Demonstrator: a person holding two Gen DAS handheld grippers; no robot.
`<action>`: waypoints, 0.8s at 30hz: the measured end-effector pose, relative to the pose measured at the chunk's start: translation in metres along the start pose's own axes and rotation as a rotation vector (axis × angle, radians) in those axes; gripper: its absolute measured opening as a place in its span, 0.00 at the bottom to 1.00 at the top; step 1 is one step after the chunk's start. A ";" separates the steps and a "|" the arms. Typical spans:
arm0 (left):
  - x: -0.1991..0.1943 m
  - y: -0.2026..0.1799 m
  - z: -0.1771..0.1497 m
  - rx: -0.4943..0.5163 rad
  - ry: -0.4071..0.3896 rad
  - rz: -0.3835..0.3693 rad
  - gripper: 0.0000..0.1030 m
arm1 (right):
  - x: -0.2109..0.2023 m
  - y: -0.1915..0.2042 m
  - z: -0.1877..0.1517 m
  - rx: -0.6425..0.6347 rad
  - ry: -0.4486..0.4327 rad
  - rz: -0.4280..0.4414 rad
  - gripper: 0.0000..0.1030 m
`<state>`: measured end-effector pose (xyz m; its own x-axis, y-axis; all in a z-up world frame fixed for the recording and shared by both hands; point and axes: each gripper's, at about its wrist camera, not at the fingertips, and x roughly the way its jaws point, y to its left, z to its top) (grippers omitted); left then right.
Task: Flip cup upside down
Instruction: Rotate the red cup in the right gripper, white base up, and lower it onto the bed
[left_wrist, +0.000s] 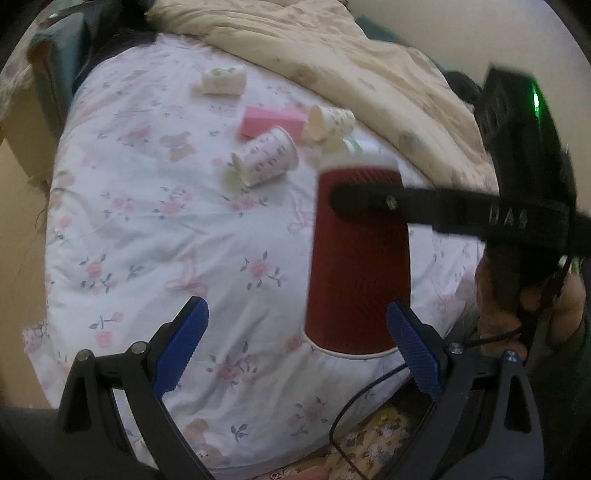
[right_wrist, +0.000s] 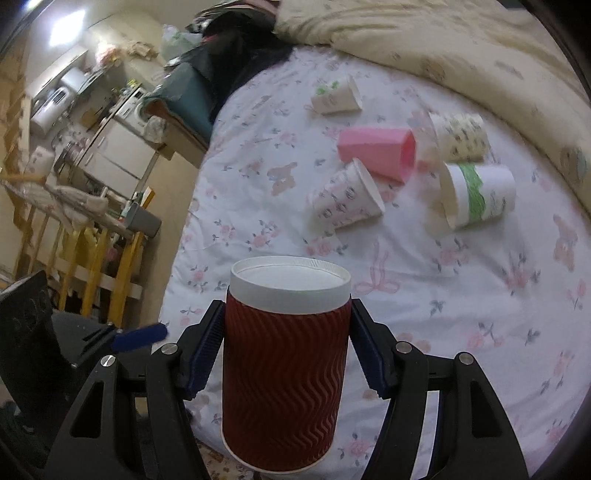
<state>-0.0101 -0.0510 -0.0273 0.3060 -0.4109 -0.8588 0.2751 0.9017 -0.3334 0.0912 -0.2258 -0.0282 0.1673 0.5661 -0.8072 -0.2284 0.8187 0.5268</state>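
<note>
A red ribbed paper cup (right_wrist: 286, 373) is upside down, its white base up and its rim down, between the blue pads of my right gripper (right_wrist: 288, 350), which is shut on it. In the left wrist view the same cup (left_wrist: 360, 258) hangs over the floral bed sheet (left_wrist: 155, 236), with a black finger (left_wrist: 369, 197) of the right gripper across its upper part. My left gripper (left_wrist: 297, 339) is open and empty; the cup is just in front of its right pad (left_wrist: 413, 350), apart from it.
Several paper cups lie on their sides on the sheet: a patterned one (right_wrist: 347, 197), a green-banded one (right_wrist: 476, 194), a spotted one (right_wrist: 460, 136), a small white one (right_wrist: 336, 96). A pink cup (right_wrist: 376, 153) lies among them. A beige quilt (right_wrist: 443, 44) lies behind. Furniture stands left of the bed.
</note>
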 end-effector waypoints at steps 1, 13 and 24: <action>0.003 -0.001 -0.001 0.006 0.010 0.000 0.93 | 0.000 0.001 0.001 -0.001 0.000 0.010 0.66; 0.019 0.019 -0.002 -0.052 0.076 0.104 0.93 | -0.009 0.011 -0.004 -0.071 0.008 0.006 0.66; -0.001 0.042 0.004 -0.098 -0.011 0.300 0.93 | -0.011 0.032 0.003 -0.181 -0.005 -0.111 0.65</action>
<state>0.0048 -0.0133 -0.0393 0.3708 -0.1251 -0.9203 0.0820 0.9914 -0.1017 0.0850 -0.2057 -0.0020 0.2062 0.4741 -0.8560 -0.3772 0.8457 0.3775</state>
